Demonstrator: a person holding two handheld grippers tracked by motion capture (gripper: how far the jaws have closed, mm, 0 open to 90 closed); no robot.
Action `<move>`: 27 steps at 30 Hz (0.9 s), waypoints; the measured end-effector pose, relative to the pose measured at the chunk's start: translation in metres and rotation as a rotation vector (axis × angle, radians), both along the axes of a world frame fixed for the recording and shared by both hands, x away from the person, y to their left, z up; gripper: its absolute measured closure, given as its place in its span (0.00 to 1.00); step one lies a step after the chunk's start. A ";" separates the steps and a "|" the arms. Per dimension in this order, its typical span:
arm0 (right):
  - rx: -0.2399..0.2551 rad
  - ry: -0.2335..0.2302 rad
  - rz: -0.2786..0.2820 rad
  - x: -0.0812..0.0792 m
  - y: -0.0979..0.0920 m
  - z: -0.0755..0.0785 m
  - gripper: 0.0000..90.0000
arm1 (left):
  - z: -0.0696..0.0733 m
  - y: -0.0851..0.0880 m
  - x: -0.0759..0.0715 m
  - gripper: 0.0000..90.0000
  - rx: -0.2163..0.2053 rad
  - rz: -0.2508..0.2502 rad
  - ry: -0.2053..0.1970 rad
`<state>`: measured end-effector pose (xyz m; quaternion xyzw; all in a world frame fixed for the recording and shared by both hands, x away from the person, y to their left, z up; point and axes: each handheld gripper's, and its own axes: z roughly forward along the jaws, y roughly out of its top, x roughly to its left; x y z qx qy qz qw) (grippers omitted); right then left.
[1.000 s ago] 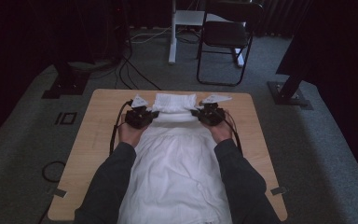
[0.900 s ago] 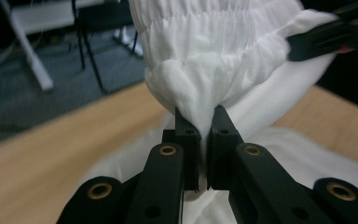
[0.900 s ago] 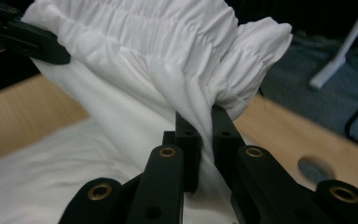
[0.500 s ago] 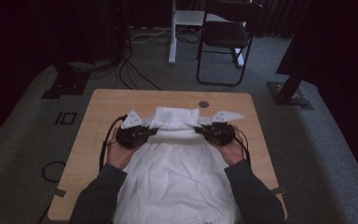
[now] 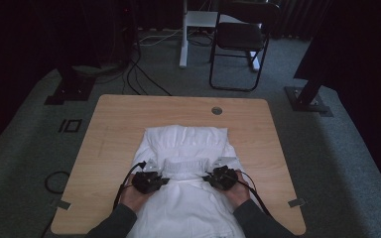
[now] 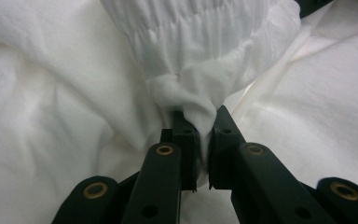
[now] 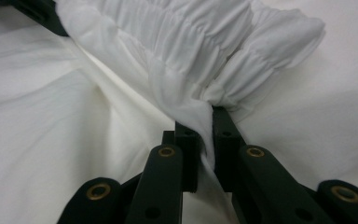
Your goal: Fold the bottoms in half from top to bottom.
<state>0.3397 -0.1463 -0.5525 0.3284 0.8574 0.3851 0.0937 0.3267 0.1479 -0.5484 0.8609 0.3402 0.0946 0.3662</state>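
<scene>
At the bottom of the high view, a person's two hands come in, one on each side of a soft white cloth garment with a gathered, stretchy band [image 5: 186, 168]. The left gripper [image 5: 155, 179] sits at the lower left of the middle, and the right gripper [image 5: 217, 177] sits at the lower right of the middle. The garment lies on the pale wooden bench [image 5: 114, 129], from the bottom edge up to the middle of the frame.

In the left gripper view, the black jaws are pressed together on a little bunch of the white cloth, at one end of the gathered band [image 6: 191, 28]. In the right gripper view, the jaws pinch the other end of the band [image 7: 182, 32] the same way. So each gripper holds one corner of the band edge.

The step in hand looks like a fold. The band edge has been brought over the rest of the garment, toward the person. The part of the garment higher up in the frame lies flat and neat.

Next, the band edge probably needs to be laid down flat on the cloth below it. Both hands should go down together so the fold stays straight. Then the jaws can let go.

Farther off, at the top of the frame, a dark folding chair [image 5: 240, 39] stands on the grey carpet floor [image 5: 337, 148].
</scene>
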 end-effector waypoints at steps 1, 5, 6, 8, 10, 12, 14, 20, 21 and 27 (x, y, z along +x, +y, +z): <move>0.010 0.008 -0.004 0.004 0.000 -0.002 0.93 | 0.001 -0.001 0.003 0.94 0.017 0.003 -0.013; 0.050 0.025 -0.023 0.019 -0.003 -0.005 0.93 | 0.002 -0.006 0.023 0.94 0.037 0.019 -0.025; 0.053 0.013 -0.037 0.029 -0.004 -0.005 0.93 | 0.002 -0.007 0.028 0.94 0.040 0.023 -0.027; 0.048 0.005 -0.047 0.039 -0.003 -0.005 0.93 | 0.002 -0.008 0.041 0.94 0.046 0.027 -0.029; 0.039 -0.002 -0.057 0.049 -0.002 -0.004 0.93 | 0.003 -0.010 0.054 0.94 0.050 0.041 -0.023; 0.028 -0.010 -0.064 0.060 -0.001 -0.004 0.93 | 0.004 -0.012 0.066 0.93 0.067 0.048 -0.035; 0.012 -0.021 -0.074 0.073 0.001 -0.003 0.93 | 0.005 -0.015 0.079 0.93 0.083 0.061 -0.049; 0.010 -0.018 -0.138 0.111 0.008 -0.001 0.93 | 0.008 -0.019 0.116 0.93 0.110 0.125 -0.061; 0.015 -0.010 -0.152 0.116 0.009 0.000 0.93 | 0.008 -0.020 0.119 0.93 0.116 0.132 -0.062; 0.031 0.001 -0.132 0.125 0.006 0.003 0.93 | 0.018 -0.021 0.121 0.94 0.139 0.135 -0.065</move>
